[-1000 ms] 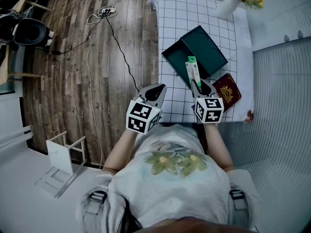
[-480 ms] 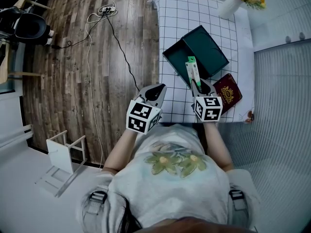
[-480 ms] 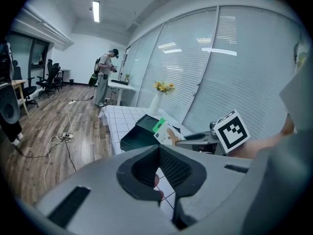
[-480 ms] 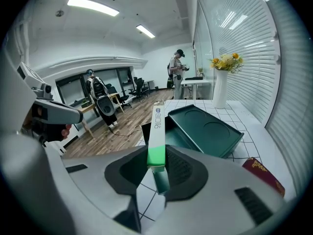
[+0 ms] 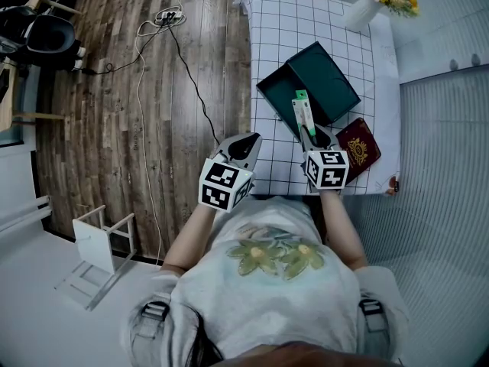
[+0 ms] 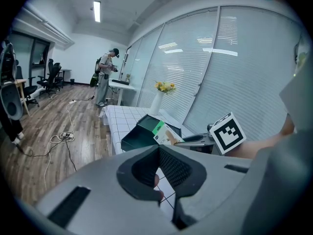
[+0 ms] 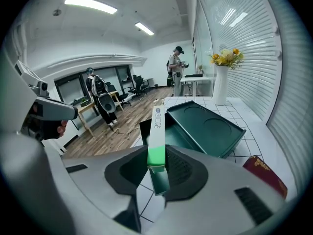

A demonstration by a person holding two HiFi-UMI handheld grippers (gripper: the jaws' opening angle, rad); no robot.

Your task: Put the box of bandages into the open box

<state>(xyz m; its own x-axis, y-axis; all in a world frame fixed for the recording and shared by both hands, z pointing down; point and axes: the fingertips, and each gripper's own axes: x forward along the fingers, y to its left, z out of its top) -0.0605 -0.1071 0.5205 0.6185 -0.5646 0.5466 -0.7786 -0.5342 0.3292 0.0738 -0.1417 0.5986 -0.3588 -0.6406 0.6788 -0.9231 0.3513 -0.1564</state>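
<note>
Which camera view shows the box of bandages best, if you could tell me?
The right gripper view: the box of bandages fills the centre, clamped edge-on in the right gripper. The left gripper view shows its broad face, small and distant. The head view shows it tiny, by the open box.

Person: pale grey short-sleeved T-shirt [image 5: 267, 289], green-and-yellow flower print [image 5: 279, 257] across chest. Dark buckled straps [image 5: 153, 310] at both hips. Left gripper [image 5: 243, 141], right gripper [image 5: 313, 133]: grey moulded shells, black ribbed pads [image 6: 173, 168], each with a white cube [image 5: 224, 183] bearing black square markers.
</note>
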